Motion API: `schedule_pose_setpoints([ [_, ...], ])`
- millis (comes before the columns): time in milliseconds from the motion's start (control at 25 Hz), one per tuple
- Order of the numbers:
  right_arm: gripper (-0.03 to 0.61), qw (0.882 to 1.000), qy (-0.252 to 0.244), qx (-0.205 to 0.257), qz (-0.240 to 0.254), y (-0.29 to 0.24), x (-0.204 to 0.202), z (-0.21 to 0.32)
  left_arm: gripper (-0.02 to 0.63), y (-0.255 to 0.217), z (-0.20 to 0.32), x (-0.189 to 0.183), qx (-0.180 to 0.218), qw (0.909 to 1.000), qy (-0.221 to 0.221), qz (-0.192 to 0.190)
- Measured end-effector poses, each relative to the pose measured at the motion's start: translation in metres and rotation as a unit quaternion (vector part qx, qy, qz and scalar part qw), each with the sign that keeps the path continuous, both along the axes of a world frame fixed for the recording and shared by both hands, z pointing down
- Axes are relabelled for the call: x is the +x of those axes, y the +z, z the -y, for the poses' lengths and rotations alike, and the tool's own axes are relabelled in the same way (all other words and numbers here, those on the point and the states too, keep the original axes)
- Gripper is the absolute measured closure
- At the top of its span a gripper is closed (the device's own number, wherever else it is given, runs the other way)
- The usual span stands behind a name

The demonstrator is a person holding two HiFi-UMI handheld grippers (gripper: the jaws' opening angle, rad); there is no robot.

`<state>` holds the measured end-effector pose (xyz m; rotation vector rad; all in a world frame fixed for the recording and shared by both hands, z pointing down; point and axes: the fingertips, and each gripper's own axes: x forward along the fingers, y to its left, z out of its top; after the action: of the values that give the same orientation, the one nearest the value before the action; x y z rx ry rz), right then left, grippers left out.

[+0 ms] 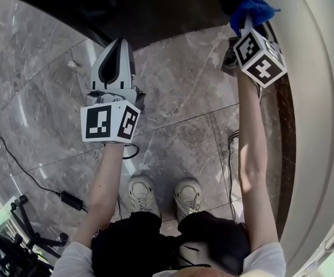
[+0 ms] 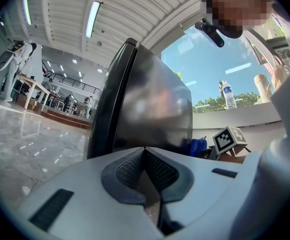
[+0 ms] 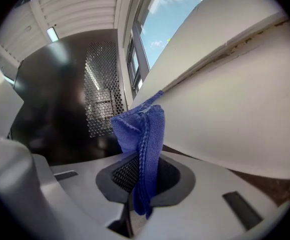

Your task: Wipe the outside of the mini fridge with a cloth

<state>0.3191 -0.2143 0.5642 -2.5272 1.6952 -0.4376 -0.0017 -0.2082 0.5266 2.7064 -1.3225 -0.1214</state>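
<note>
The right hand-held gripper [image 3: 140, 179] is clamped on a blue cloth [image 3: 139, 129] just beside the mini fridge [image 3: 54, 99], near its vent mesh [image 3: 102, 89]. The cloth is pinched thinly, so it could snag there and pull free. The left hand-held gripper [image 2: 146, 172], jaws together and empty, faces the fridge.

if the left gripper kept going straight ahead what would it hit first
Most likely the mini fridge: its dark side stands right ahead of the left gripper, whose jaws are shut and empty. The gap is hard to judge.
</note>
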Motion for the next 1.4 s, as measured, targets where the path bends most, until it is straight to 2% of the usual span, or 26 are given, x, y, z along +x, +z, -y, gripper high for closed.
schedule_pose_setpoints([
  [120,0.517,0.999,-0.013,0.028,0.018,-0.011,-0.026,-0.012,0.61,-0.004,0.0,-0.015,0.003,0.9999,-0.014,-0.004],
  [280,0.517,0.992,-0.106,0.05,0.053,-0.013,-0.103,-0.015,0.61,-0.002,-0.001,-0.042,-0.008,0.9991,-0.041,-0.008],
  [480,0.517,0.974,-0.222,0.017,0.035,0.007,-0.204,-0.012,0.611,-0.002,0.0,-0.065,-0.003,0.9981,-0.059,-0.014],
  [720,0.517,0.956,-0.292,0.004,0.032,0.026,-0.278,-0.006,0.611,0.009,-0.001,-0.085,-0.001,0.9975,-0.07,-0.001],
  [1000,0.517,0.937,-0.348,-0.004,0.025,0.044,-0.338,0.001,0.611,0.034,0.01,-0.113,-0.027,0.9947,-0.1,-0.006],
  [1400,0.517,0.924,-0.381,-0.022,0.018,0.075,-0.375,0.013,0.611,0.069,0.022,-0.114,-0.058,0.9928,-0.104,-0.01],
])
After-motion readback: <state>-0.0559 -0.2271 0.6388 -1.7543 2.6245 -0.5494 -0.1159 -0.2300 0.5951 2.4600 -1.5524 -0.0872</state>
